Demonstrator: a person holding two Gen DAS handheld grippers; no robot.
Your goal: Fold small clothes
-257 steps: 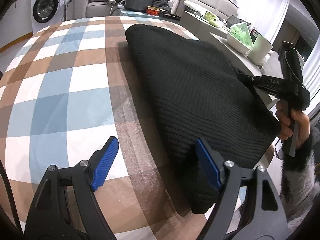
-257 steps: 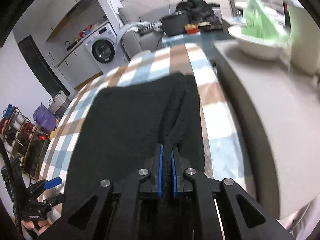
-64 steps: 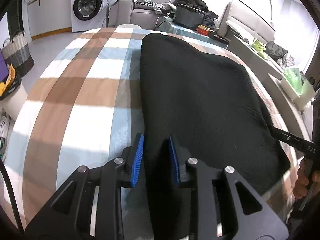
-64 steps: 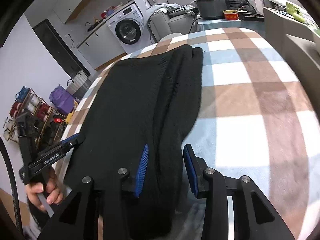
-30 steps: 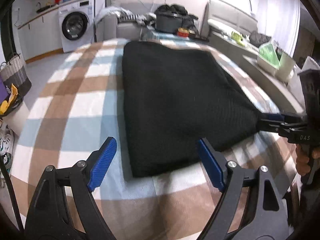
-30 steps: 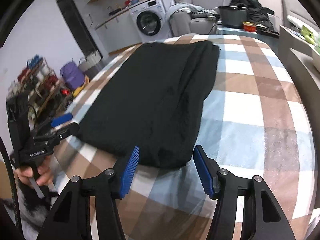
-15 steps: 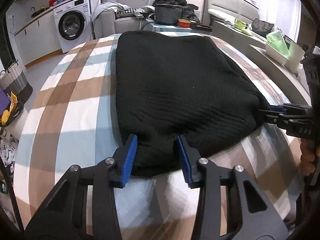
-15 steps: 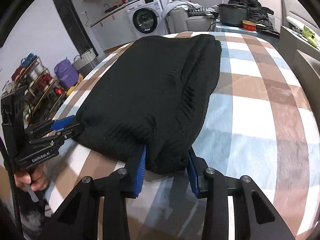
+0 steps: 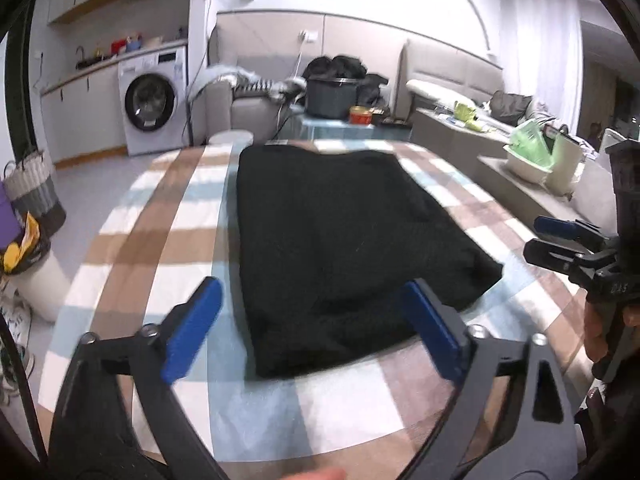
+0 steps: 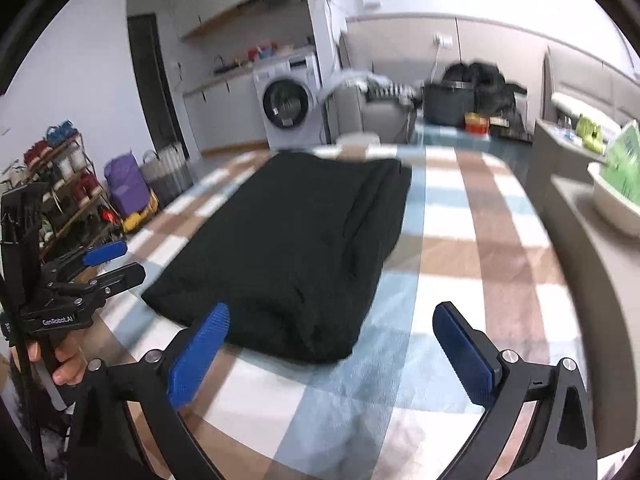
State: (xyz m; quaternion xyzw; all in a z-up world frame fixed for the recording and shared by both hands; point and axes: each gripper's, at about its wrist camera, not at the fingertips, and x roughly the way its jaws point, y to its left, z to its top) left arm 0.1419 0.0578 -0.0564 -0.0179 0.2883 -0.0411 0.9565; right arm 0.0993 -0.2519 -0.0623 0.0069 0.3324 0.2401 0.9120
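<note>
Right wrist: washing machine (image 10: 289, 109), shoe rack (image 10: 60, 184)

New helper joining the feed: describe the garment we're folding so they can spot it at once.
Find the checked brown, blue and white tablecloth filling the foreground. On it lies the black knit garment, a folded rectangle, the only thing on the cloth, just ahead of both open grippers.

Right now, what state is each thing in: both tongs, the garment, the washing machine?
Left tongs: open, holding nothing, short of the garment's near edge.
Right tongs: open, holding nothing.
Black knit garment: folded into a rectangle, lying flat on the checked cloth.
Washing machine: door closed.
</note>
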